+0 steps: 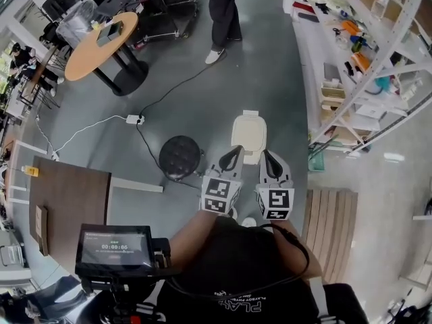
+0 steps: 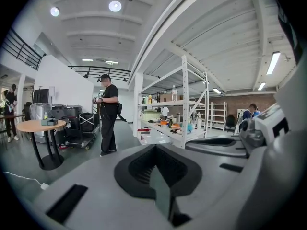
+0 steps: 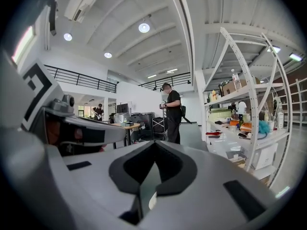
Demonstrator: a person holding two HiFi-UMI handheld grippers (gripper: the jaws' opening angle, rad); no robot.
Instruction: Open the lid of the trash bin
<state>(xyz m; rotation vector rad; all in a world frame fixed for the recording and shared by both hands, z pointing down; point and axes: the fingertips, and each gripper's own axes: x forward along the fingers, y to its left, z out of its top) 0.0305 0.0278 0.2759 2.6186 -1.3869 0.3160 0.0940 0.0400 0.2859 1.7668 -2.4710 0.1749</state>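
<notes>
A cream trash bin [image 1: 248,131] with its lid down stands on the grey floor in the head view, just ahead of both grippers. My left gripper [image 1: 235,150] points at the bin's near left edge, and its jaws are together with nothing between them. My right gripper [image 1: 266,154] sits at the bin's near right edge, also shut and empty. Both tips are close to the bin; contact cannot be told. The left gripper view shows the left gripper [image 2: 160,177] with closed grey jaws aimed level across the room. In the right gripper view the right gripper [image 3: 147,178] shows a thin seam.
A black round stool [image 1: 179,156] stands left of the bin. A power strip [image 1: 134,119] and its cables cross the floor. White shelving [image 1: 364,59] lines the right side, with a wooden pallet [image 1: 331,227] below it. A person [image 1: 223,15] stands beyond, near a round table [image 1: 100,46].
</notes>
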